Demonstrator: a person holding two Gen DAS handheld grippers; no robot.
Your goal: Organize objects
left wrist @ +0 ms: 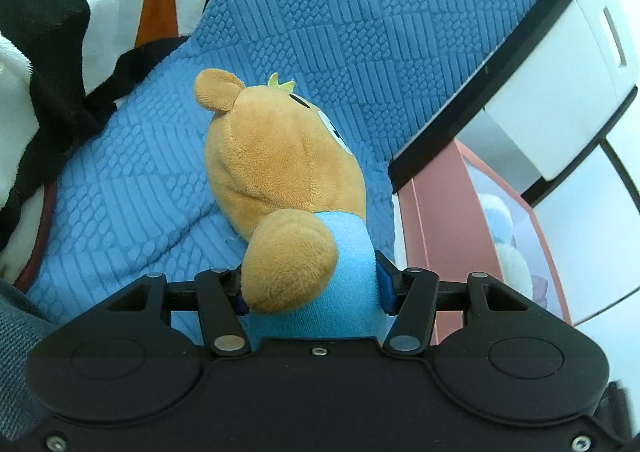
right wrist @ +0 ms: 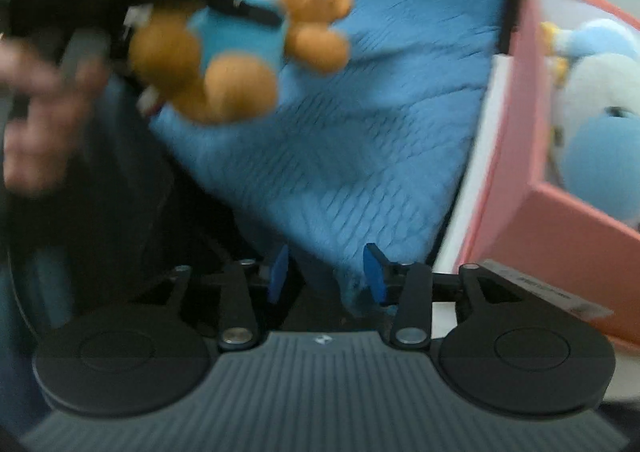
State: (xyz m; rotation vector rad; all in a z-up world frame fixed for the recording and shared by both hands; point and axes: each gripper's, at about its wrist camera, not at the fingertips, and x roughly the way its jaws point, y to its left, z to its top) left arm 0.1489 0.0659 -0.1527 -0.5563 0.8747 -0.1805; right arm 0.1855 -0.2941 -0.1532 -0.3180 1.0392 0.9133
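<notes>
My left gripper [left wrist: 314, 288] is shut on a brown plush bear [left wrist: 280, 163] in a light blue shirt, gripping its body, with its head pointing away over the blue quilted cover [left wrist: 360, 23]. In the right wrist view the same bear [right wrist: 240, 39] hangs in the left gripper [right wrist: 248, 7] at the upper left, above the cover [right wrist: 360, 131]. My right gripper [right wrist: 326, 276] is open and empty, its blue pads [right wrist: 374, 272] apart over the cover's near edge. A pink box [right wrist: 516, 123] at the right holds a blue and white plush [right wrist: 600, 99].
The pink box [left wrist: 440, 219] stands right of the bed in the left wrist view. A white cabinet [left wrist: 560, 91] with a black edge is beyond it. An orange, white and black blanket [left wrist: 100, 11] lies at the upper left.
</notes>
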